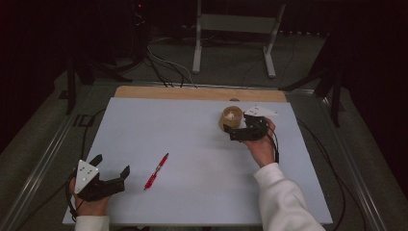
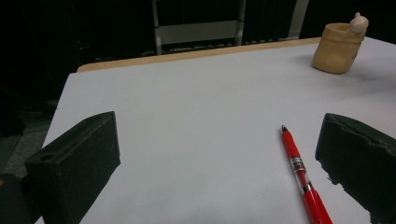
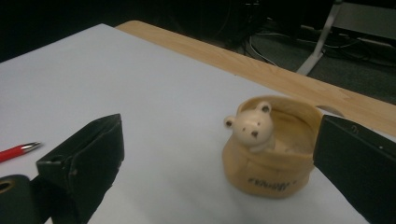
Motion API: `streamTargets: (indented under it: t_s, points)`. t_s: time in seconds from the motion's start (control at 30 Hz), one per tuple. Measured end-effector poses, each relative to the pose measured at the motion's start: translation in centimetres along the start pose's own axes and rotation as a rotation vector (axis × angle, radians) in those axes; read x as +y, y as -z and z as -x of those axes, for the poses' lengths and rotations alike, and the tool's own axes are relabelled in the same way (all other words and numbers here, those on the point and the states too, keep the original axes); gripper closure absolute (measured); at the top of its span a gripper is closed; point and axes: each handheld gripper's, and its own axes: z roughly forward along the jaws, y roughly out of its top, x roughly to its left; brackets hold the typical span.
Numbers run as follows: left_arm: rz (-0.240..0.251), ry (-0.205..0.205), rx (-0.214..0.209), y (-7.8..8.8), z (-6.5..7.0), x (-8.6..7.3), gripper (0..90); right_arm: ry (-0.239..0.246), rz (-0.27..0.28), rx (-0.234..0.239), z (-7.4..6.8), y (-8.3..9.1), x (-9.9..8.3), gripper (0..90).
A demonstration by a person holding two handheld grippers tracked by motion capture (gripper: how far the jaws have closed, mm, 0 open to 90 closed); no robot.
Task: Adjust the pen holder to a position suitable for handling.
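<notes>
- The right gripper (image 1: 236, 129) is hovering over the far right part of the white table (image 1: 192, 144), just beside a tan bear-faced cup (image 1: 230, 118); in the high view its black jaws are reaching toward the cup's near side.
- In the right gripper view those jaws are standing wide apart and gripping nothing: the cup (image 3: 271, 149) is sitting ahead between them, closer to the right-hand jaw. Whether that jaw is touching the cup's wall cannot be told.
- The cup is standing upright on the table, near the bare wooden strip (image 1: 202, 93) at the far edge. A small cream bear head (image 3: 250, 126) is peeking over its rim on the side facing the right gripper.
- The left gripper (image 1: 113, 171) is sitting low at the near left corner of the table, held in the person's left hand (image 1: 89, 204). Its jaws are also spread wide and holding nothing.
- A red pen (image 1: 156, 171) is lying flat on the table, just to the right of the left gripper and well apart from the cup. In the left gripper view the pen (image 2: 301, 179) is lying near the right-hand jaw, its tip pointing away toward the far edge, with the cup (image 2: 337, 46) far off in the upper right.
</notes>
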Motion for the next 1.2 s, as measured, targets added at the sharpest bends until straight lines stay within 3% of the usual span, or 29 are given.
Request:
streamTargets:
  t_s: [0.13, 0.27, 0.33, 0.6, 0.8, 0.97, 1.2]
  points:
    - [0.001, 0.002, -0.002, 0.0, 0.0, 0.0, 0.4, 0.001, -0.011, -0.006, 0.3, -1.1, 0.2, 2.4]
    - [-0.001, 0.000, -0.003, 0.0, 0.0, 0.0, 0.4, -0.002, -0.041, -0.015, 1.0, -2.7, 0.0, 9.5]
    - [0.000, 0.002, -0.003, -0.1, 0.0, -0.1, 0.4, -0.006, -0.059, -0.043, 1.1, -3.2, -0.2, 14.8]
    - [-0.001, 0.001, -0.004, 0.0, 0.0, -0.1, 0.4, -0.014, -0.065, -0.085, 1.3, -4.5, -0.5, 26.7]
    - [0.004, 0.006, -0.005, 0.1, 0.0, 0.0, 0.4, 0.037, -0.082, -0.143, 1.2, -5.7, -1.0, 39.6]
    - [0.004, 0.006, -0.006, 0.1, 0.0, 0.0, 0.4, 0.088, -0.073, -0.146, 0.9, -6.0, -1.1, 52.3]
    - [0.001, 0.005, -0.007, 0.0, -0.1, 0.0, 0.4, 0.143, -0.068, -0.155, 0.8, -5.9, -1.2, 54.8]
